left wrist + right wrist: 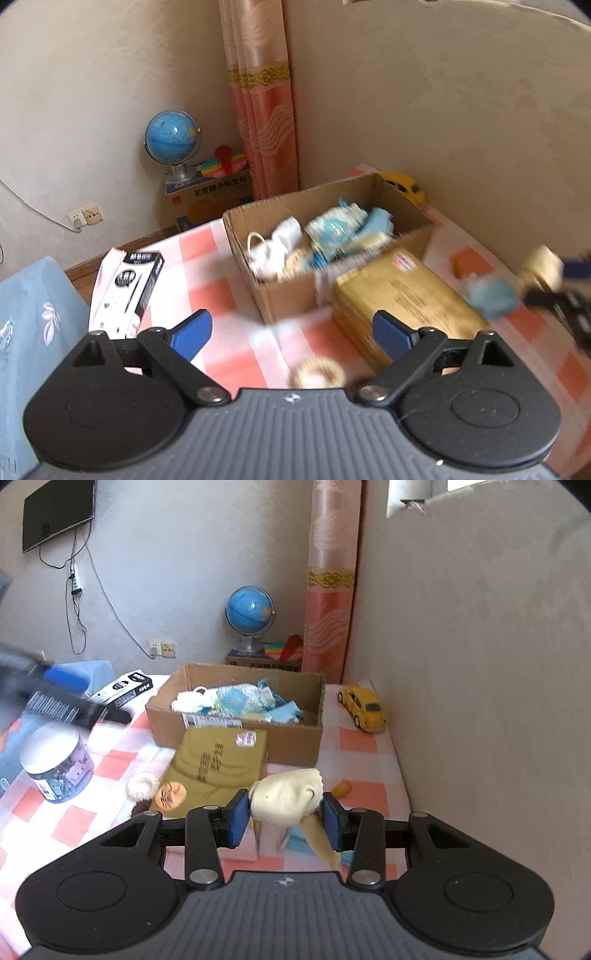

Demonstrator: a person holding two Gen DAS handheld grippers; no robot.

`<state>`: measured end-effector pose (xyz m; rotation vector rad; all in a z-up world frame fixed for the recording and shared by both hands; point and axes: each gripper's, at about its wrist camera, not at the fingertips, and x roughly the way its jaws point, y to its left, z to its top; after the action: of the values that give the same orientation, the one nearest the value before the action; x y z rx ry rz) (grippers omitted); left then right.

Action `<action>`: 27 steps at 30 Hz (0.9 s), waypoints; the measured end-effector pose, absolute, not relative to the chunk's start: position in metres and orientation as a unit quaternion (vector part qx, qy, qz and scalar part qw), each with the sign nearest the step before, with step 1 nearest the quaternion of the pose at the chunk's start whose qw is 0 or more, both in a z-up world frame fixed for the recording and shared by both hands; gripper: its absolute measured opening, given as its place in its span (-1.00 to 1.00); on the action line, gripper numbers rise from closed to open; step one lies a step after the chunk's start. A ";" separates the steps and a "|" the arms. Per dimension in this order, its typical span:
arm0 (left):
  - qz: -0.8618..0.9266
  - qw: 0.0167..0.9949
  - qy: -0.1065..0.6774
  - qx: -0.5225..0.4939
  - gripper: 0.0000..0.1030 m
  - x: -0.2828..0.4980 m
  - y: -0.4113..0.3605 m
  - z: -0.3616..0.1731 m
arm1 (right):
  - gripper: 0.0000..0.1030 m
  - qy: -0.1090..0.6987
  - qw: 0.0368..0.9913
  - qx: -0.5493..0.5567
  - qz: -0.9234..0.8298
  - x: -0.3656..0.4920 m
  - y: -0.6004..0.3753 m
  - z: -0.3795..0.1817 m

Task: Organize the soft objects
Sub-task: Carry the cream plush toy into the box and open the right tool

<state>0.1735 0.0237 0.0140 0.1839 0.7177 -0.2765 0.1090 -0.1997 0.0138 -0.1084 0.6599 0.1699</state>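
Note:
An open cardboard box (pixel 295 734) stands on the checked cloth and holds several soft things: white and blue plush and cloth (pixel 236 701); the box shows in the left wrist view (pixel 288 295) too. My right gripper (pixel 284 821) is shut on a cream soft doll (pixel 286 799) with a blue skirt, held above the cloth in front of the box. The doll appears blurred at the right of the left wrist view (pixel 517 284). My left gripper (pixel 291 332) is open and empty, above the cloth before the box. A cream fuzzy ring (pixel 319 373) lies below it.
A yellow-brown flat package (pixel 221 768) leans at the box front. A yellow toy car (pixel 364 709) is by the right wall. A clear jar (pixel 55 768), a black-and-white carton (pixel 138 284), a blue cushion (pixel 33 332) and a globe (pixel 250 611) are around.

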 end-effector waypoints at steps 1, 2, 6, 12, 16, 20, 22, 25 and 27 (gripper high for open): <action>-0.132 0.925 0.348 0.084 0.82 0.164 0.025 0.014 | -0.10 0.322 0.941 -0.051 0.086 0.112 -0.199 0.016; -0.129 0.926 0.345 0.078 0.82 0.156 0.026 0.013 | -0.10 0.321 0.942 -0.049 0.087 0.116 -0.199 0.019; -0.116 0.930 0.341 0.065 0.83 0.130 0.027 0.006 | -0.09 0.310 0.945 -0.047 0.092 0.139 -0.195 0.029; -0.129 0.926 0.350 0.065 0.83 0.113 0.019 -0.010 | -0.09 0.317 0.943 -0.040 0.098 0.206 -0.185 0.035; -0.129 0.919 0.369 0.056 0.82 0.113 0.019 -0.024 | -0.09 0.329 0.938 -0.024 0.109 0.255 -0.182 0.033; -0.128 0.912 0.387 0.050 0.82 0.116 0.020 -0.038 | -0.09 0.342 0.933 -0.032 0.108 0.295 -0.174 0.026; -0.126 0.909 0.394 0.046 0.82 0.118 0.021 -0.043 | -0.09 0.346 0.932 -0.033 0.107 0.309 -0.172 0.024; -0.121 0.907 0.400 0.046 0.82 0.119 0.023 -0.048 | -0.05 0.346 0.932 -0.038 0.100 0.326 -0.168 0.020; -0.118 0.906 0.404 0.045 0.82 0.120 0.024 -0.049 | 0.42 0.353 0.929 -0.034 0.102 0.333 -0.170 0.018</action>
<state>0.1201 0.0239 -0.0494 0.0931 0.8341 -0.2435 0.3333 -0.1698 0.0175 -0.0699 0.7232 0.2099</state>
